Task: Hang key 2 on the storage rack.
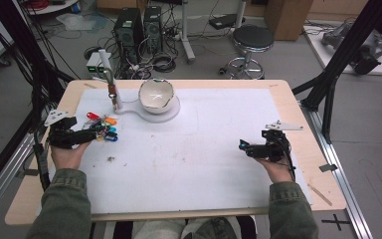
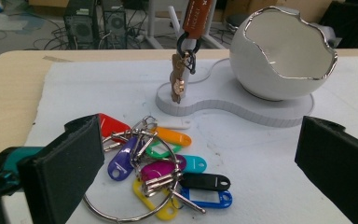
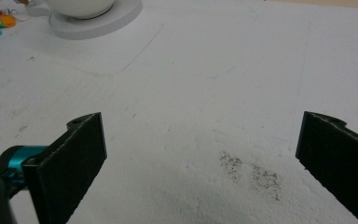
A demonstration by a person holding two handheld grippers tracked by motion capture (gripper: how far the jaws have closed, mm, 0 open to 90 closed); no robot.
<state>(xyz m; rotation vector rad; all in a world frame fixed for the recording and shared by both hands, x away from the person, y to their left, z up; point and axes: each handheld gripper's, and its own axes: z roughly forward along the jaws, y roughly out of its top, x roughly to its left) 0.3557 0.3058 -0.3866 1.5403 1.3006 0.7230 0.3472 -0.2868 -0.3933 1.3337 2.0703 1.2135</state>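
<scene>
White mat (image 1: 194, 149) covers most of the bench (image 1: 303, 134); at its far left sit the eggshell bowl (image 1: 155, 93) on its white stand (image 1: 171, 112) and a peg (image 1: 115, 97). Key bunch (image 2: 158, 163) lies flat just ahead of the left gripper (image 1: 82, 134), jaws spread wide, nothing blocking. Left gripper view shows a brown fob (image 2: 196, 18) hanging on the peg; right gripper (image 1: 243, 146) jaws gape over bare mat, well apart.

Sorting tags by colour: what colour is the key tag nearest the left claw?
Red, clearest in the left gripper view.

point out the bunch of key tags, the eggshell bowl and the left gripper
bunch of key tags (image 2: 161, 170), left gripper view, magenta tag mid-bunch
eggshell bowl (image 2: 261, 74), left gripper view, outer white wall
left gripper (image 1: 90, 139), high view, between its fingertips
</scene>
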